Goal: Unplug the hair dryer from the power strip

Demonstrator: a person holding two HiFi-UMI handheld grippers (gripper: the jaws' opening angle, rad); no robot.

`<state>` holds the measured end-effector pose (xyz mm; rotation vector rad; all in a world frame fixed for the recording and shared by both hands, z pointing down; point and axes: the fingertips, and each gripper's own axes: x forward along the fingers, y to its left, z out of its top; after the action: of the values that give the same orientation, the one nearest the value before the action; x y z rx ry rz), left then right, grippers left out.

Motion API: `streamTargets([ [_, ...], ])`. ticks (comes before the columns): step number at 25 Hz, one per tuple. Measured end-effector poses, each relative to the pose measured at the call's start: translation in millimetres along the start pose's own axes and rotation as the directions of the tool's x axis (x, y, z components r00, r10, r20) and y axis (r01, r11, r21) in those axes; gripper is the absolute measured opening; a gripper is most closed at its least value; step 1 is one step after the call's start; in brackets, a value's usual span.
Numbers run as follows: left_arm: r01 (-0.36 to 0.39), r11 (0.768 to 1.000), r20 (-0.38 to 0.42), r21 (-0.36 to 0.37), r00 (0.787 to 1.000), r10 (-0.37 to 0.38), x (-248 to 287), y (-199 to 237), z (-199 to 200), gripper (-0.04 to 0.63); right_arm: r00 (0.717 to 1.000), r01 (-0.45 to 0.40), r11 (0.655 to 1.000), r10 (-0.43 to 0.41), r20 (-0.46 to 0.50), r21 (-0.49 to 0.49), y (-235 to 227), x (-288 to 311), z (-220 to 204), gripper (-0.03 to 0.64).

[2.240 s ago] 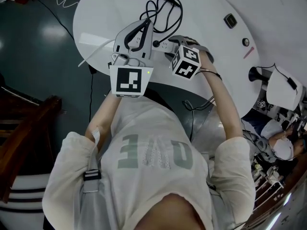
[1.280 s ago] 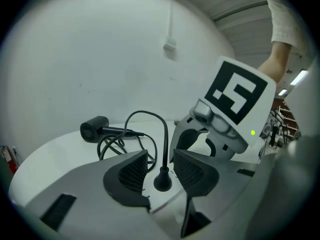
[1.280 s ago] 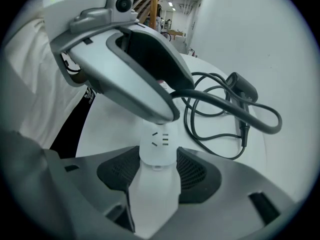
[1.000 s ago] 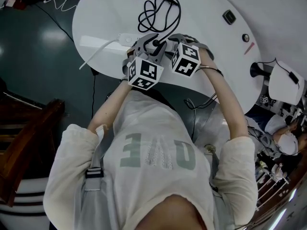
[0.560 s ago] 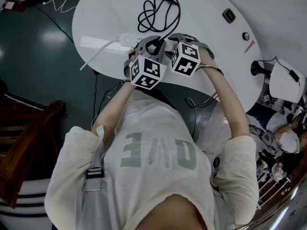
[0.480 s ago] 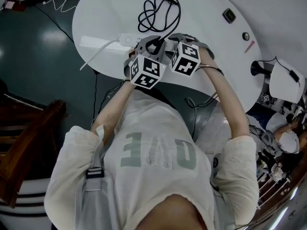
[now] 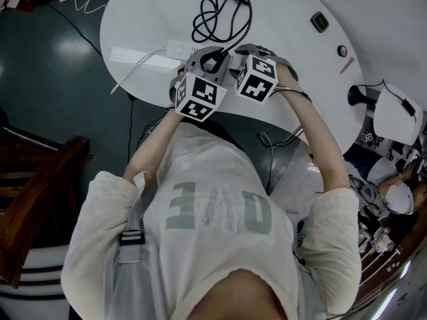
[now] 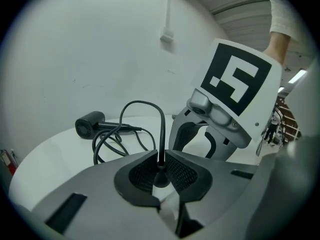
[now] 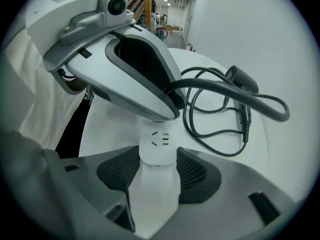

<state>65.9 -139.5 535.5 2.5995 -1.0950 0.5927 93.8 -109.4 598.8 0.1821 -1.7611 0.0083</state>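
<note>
Head view: both grippers meet over the white strip (image 7: 175,47) at the table (image 7: 147,19) edge.

Left gripper view: the left gripper (image 8: 161,160), whose jaws have just been closing, pinches the black plug (image 8: 160,179). Its cord (image 8: 161,126) loops back to the black dryer (image 8: 89,125).

Right gripper view: the right gripper (image 9: 157,173) clamps the strip's sides.

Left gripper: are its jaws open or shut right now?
Shut. The left gripper has just closed its jaws on the black hair dryer plug; both pads press it in the left gripper view.

Workshop-like hall, white round table (image 7: 143,19); dark floor (image 7: 53,79), wooden beams (image 7: 40,182)
</note>
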Motion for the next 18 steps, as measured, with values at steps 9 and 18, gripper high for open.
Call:
streamTargets([
  [9,-0.001,0.994,0.028,0.110,1.000,-0.002,-1.2,-4.3,2.9,0.058,1.000,0.015,1.000,-0.015,-0.003,0.002,-1.9,-0.3,0.5,0.243],
  [18,-0.034,0.996,0.012,0.079,0.999,0.033,-0.3,-6.2,5.4,0.057,1.000,0.007,1.000,-0.007,0.018,-0.016,-0.9,-0.2,0.3,0.244],
])
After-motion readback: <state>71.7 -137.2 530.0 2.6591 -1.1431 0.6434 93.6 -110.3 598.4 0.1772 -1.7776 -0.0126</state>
